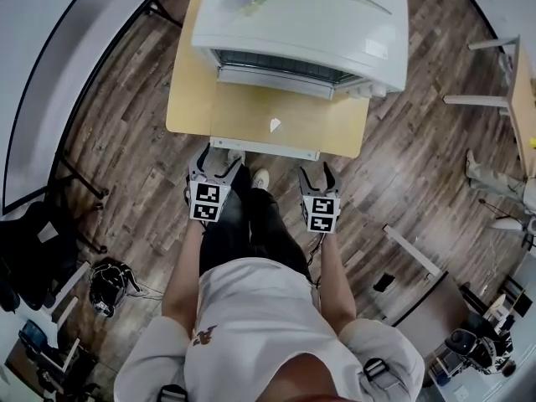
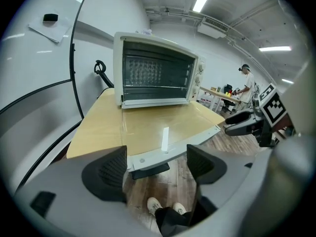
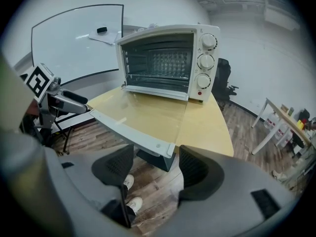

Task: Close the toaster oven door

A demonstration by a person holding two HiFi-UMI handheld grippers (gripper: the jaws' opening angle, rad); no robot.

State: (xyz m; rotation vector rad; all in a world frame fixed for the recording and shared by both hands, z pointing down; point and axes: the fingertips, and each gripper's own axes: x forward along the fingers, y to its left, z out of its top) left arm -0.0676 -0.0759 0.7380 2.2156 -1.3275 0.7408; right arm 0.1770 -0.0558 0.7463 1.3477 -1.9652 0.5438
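Observation:
A white toaster oven (image 1: 310, 23) (image 2: 158, 73) (image 3: 168, 58) stands on a small wooden table (image 1: 186, 99). Its glass door (image 1: 264, 147) (image 2: 148, 122) (image 3: 143, 112) hangs open, lying flat toward me. My left gripper (image 1: 212, 164) (image 2: 155, 168) is open just in front of and below the door's front edge, near its left end. My right gripper (image 1: 316, 174) (image 3: 154, 169) is open near the door's right corner. Neither touches the door, and nothing is held.
A whiteboard (image 1: 50, 74) (image 3: 74, 33) stands to the left. My legs and shoes (image 1: 251, 216) are under the door's edge. A dark bag (image 1: 109, 283) lies on the floor at left. More tables (image 1: 519, 90) stand at right. A person (image 2: 247, 83) stands far back.

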